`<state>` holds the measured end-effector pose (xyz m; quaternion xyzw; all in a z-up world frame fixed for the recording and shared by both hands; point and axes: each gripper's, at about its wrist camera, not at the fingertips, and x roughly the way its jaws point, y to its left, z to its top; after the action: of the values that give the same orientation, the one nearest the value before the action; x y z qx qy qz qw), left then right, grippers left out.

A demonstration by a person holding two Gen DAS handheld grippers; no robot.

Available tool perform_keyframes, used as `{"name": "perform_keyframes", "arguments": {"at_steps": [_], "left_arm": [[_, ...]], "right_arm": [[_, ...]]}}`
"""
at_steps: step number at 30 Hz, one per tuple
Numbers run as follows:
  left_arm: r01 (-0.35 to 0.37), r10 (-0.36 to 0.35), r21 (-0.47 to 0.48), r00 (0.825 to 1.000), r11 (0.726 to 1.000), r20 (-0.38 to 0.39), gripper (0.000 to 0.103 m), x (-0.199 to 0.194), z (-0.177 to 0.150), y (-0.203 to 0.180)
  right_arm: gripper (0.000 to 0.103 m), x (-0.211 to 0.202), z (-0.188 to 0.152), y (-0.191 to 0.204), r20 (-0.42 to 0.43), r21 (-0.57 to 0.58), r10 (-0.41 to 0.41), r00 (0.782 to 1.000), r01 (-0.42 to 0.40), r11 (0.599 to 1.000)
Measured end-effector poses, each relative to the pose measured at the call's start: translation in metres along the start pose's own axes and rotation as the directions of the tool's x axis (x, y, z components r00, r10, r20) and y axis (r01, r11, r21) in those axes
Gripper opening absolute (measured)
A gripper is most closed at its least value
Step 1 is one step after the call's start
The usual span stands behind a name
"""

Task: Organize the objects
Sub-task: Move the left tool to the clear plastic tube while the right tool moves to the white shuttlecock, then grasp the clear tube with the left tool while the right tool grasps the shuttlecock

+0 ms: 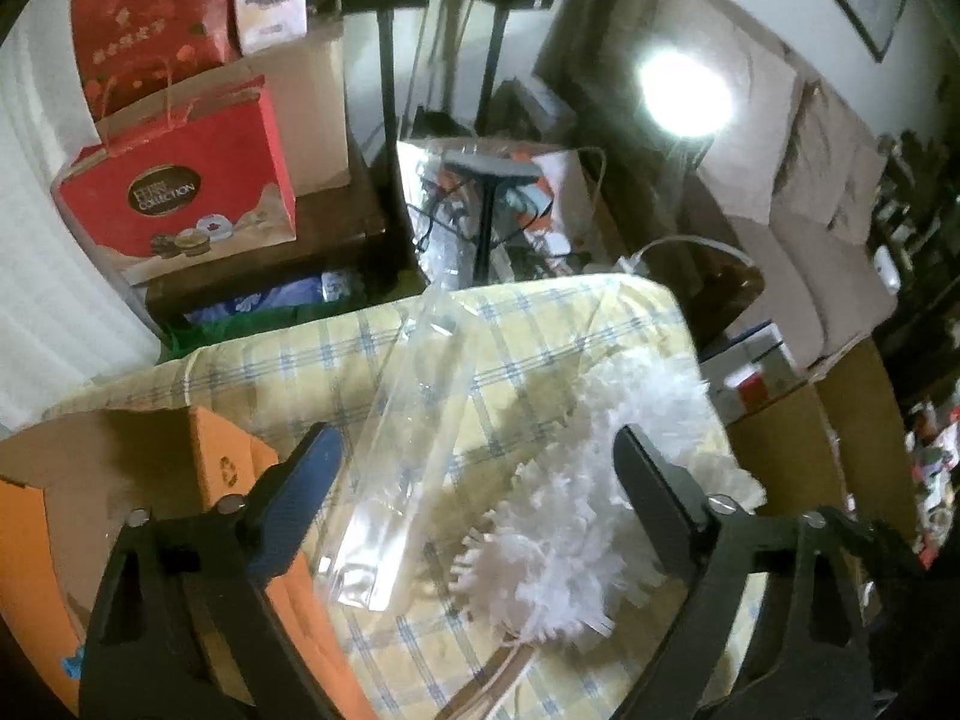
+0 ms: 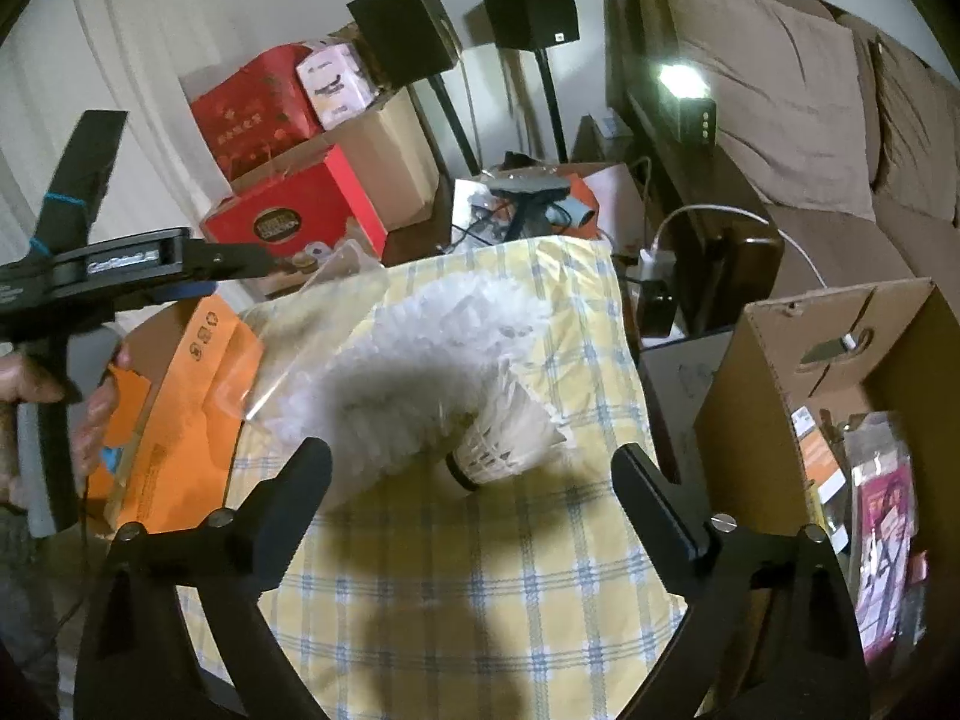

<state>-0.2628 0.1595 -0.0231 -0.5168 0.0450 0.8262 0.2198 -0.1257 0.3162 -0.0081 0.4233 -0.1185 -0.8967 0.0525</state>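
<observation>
Cluttered living room, checked tablecloth (image 2: pixel 480 570) over table. Left gripper (image 1: pixel 474 450) spread wide, held nothing, hovered above clear plastic sleeve (image 1: pixel 408 438) lying on cloth. Right gripper (image 2: pixel 471 462) also wide, empty, above cloth. White feathery duster (image 2: pixel 432 360) lay on cloth just beside sleeve. Orange cardboard box (image 2: pixel 180 396) touched cloth's left edge; brown carton (image 2: pixel 780 396) off its right.
</observation>
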Motion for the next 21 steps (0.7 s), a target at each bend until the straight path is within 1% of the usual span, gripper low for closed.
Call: {"name": "perform_keyframes", "arguments": {"at_steps": [2, 5, 7, 9, 10, 12, 13, 14, 17, 19, 21], "left_arm": [[-0.007, 0.007, 0.01, 1.0, 1.0, -0.016, 0.083, 0.008, 0.0, -0.003], [-0.025, 0.026, 0.003, 0.999, 1.0, -0.03, 0.082, 0.018, 0.004, 0.0], [-0.043, 0.043, 0.002, 0.998, 0.999, -0.034, 0.082, 0.023, 0.006, 0.002], [-0.053, 0.053, 0.002, 0.998, 0.999, -0.043, 0.081, 0.028, 0.008, 0.004], [-0.063, 0.063, 0.004, 0.997, 0.998, -0.05, 0.08, 0.032, 0.008, 0.006], [-0.083, 0.084, 0.011, 0.994, 0.996, -0.069, 0.069, 0.038, 0.01, 0.008], [-0.092, 0.093, 0.015, 0.993, 0.996, -0.078, 0.068, 0.041, 0.01, 0.008], [-0.098, 0.099, 0.02, 0.991, 0.995, -0.086, 0.068, 0.045, 0.011, 0.008], [-0.114, 0.116, 0.03, 0.988, 0.993, -0.097, 0.067, 0.052, 0.011, 0.01], [-0.112, 0.114, 0.027, 0.988, 0.993, -0.105, 0.067, 0.056, 0.011, 0.011], [-0.112, 0.114, 0.028, 0.987, 0.993, -0.116, 0.065, 0.059, 0.011, 0.012]], "right_arm": [[0.091, 0.004, -0.001, -0.001, -0.007, 0.01, 0.004, 1.0, -0.004, 1.0], [0.082, 0.012, -0.002, -0.003, -0.024, 0.022, 0.005, 1.0, -0.005, 1.0], [0.07, 0.019, -0.003, -0.005, -0.044, 0.029, 0.002, 0.999, -0.001, 1.0], [0.065, 0.026, -0.005, -0.006, -0.061, 0.039, 0.0, 0.998, 0.002, 0.999], [0.065, 0.029, -0.006, -0.007, -0.063, 0.043, 0.0, 0.998, 0.003, 0.999], [0.065, 0.035, -0.008, -0.008, -0.072, 0.055, -0.001, 0.997, 0.005, 0.998], [0.065, 0.038, -0.008, -0.008, -0.076, 0.061, 0.002, 0.997, 0.003, 0.998], [0.064, 0.041, -0.008, -0.009, -0.079, 0.068, 0.005, 0.997, 0.001, 0.998], [0.058, 0.048, -0.008, -0.012, -0.087, 0.086, 0.004, 0.996, 0.003, 0.996], [0.054, 0.052, -0.007, -0.014, -0.091, 0.097, -0.001, 0.996, 0.01, 0.995], [0.052, 0.056, -0.006, -0.016, -0.099, 0.113, 0.001, 0.995, 0.011, 0.993]]}}
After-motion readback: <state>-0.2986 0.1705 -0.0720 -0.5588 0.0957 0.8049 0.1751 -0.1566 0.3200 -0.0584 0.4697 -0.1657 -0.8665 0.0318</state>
